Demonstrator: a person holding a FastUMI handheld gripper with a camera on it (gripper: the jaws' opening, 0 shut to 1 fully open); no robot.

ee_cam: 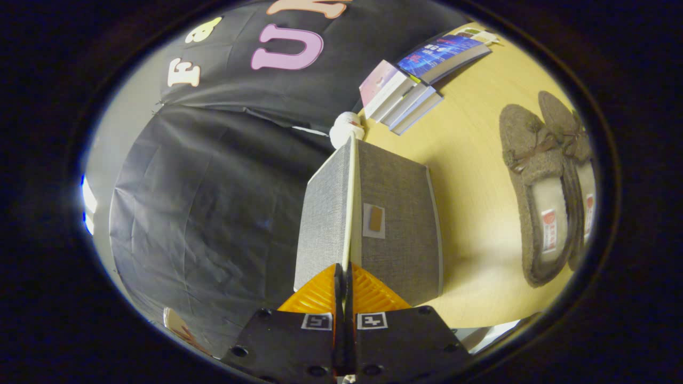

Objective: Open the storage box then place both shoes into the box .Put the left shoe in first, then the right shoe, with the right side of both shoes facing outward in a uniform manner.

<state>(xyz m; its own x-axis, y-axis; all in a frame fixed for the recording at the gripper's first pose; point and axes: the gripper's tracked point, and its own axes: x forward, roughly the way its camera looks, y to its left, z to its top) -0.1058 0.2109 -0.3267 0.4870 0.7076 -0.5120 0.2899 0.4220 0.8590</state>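
The grey fabric storage box (397, 234) stands on the wooden table (469, 160) right ahead of me, with a small tab on its darker face. A thin cream-edged panel, which looks like its lid (325, 213), stands edge-on to me with a lighter grey face on the other side. My gripper (344, 272) is shut, both fingers pressed on the near end of that cream edge. Two brown fuzzy slippers with bows lie side by side on the table beyond the box's darker side: the nearer shoe (536, 186) and the farther shoe (579, 160), openings showing pale insoles.
A stack of books (405, 90) lies on the table past the box's far end. A small white object (347, 128) sits just behind the box. Black cloth (213, 202) hangs on the lid's lighter side.
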